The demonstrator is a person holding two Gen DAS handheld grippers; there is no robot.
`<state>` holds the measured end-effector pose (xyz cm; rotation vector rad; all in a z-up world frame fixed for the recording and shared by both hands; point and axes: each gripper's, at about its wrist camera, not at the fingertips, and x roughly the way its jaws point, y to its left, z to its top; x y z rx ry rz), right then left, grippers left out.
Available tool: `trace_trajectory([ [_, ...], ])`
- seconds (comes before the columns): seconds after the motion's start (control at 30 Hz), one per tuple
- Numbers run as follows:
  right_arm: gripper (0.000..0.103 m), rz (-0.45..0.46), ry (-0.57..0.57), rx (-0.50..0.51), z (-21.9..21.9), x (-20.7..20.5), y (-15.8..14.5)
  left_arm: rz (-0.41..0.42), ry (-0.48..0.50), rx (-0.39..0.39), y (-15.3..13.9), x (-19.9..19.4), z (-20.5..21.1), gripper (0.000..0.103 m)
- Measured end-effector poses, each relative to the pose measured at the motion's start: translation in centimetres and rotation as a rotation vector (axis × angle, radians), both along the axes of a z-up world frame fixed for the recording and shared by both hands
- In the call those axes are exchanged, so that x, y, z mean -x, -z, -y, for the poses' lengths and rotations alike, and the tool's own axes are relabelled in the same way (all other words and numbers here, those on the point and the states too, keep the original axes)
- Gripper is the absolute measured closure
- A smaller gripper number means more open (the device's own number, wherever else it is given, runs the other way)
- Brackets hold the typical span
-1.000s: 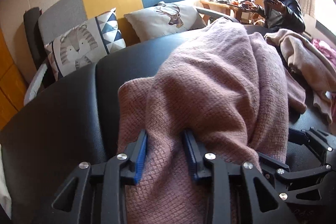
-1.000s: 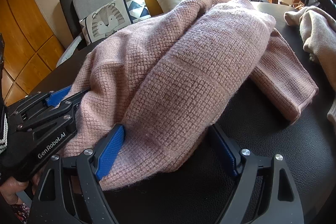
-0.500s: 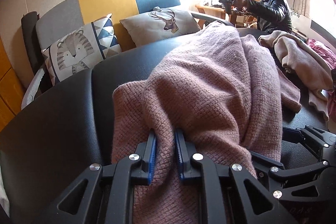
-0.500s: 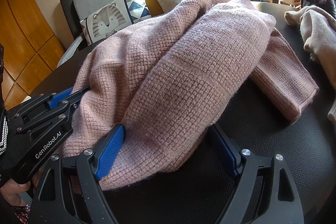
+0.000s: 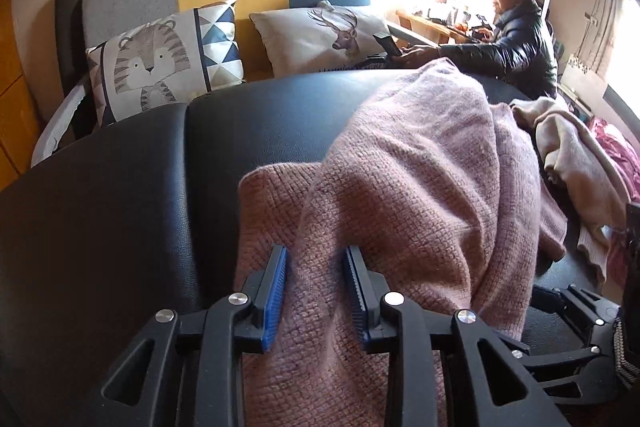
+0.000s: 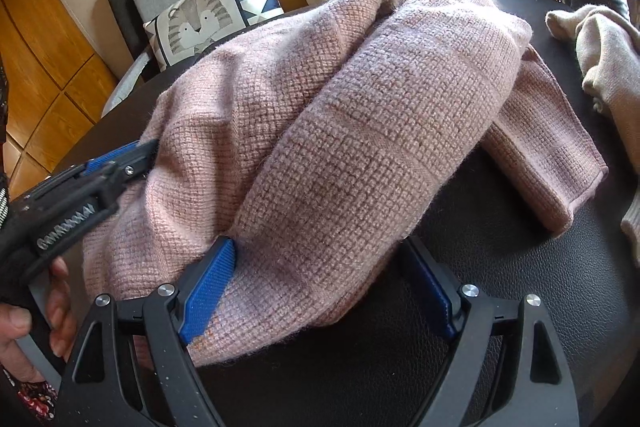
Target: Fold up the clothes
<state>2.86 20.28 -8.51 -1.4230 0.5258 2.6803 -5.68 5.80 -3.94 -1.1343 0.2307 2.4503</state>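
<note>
A pink knit sweater (image 5: 420,187) lies bunched and partly folded on the black padded table (image 5: 120,227). My left gripper (image 5: 316,291) straddles a raised fold at the sweater's near edge. Its jaws are opening, and the fold still sits between the blue pads. In the right wrist view the same sweater (image 6: 360,107) fills the middle. My right gripper (image 6: 320,291) stands wide open around its thick near roll, the left pad against the knit. The left gripper (image 6: 116,167) shows at the sweater's left edge, and the right gripper (image 5: 572,307) shows low at the right.
A beige garment (image 5: 572,155) and a magenta one (image 5: 616,147) lie at the table's right. A person in a dark jacket (image 5: 516,39) reaches over the far edge. A sofa with a tiger cushion (image 5: 160,63) stands behind. Bare black table (image 6: 520,307) lies to the right.
The left jaws pinched the sweater fold half a second ago and have since widened again. The left view has shifted sideways. The right gripper has kept still. The person's arms have come down.
</note>
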Motion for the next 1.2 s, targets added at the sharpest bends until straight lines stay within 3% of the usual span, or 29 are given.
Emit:
trace_trajectory([
  [0.2,0.016,0.011,-0.002,0.000,0.0,0.4,-0.1,-0.074,0.018,0.050,0.8,-0.9,-0.6,0.070],
  [0.67,0.014,0.013,0.002,-0.008,0.0,0.5,-0.3,-0.032,0.001,0.066,0.8,-0.1,-0.9,0.070],
  [0.77,0.014,0.010,0.001,-0.003,-0.1,0.5,-0.3,-0.006,0.001,0.040,0.4,0.2,-0.6,0.070],
  [0.93,0.014,0.007,0.005,-0.008,-0.1,0.3,-0.3,0.045,0.010,-0.068,-0.6,1.2,0.5,0.068],
  [1.07,0.014,0.006,0.004,-0.007,-0.1,0.5,-0.3,0.024,0.055,-0.166,-1.9,1.3,0.9,0.064],
  [1.2,0.012,0.009,0.005,-0.012,0.0,0.5,-0.4,0.031,0.082,-0.145,-1.8,2.1,-0.5,0.051],
])
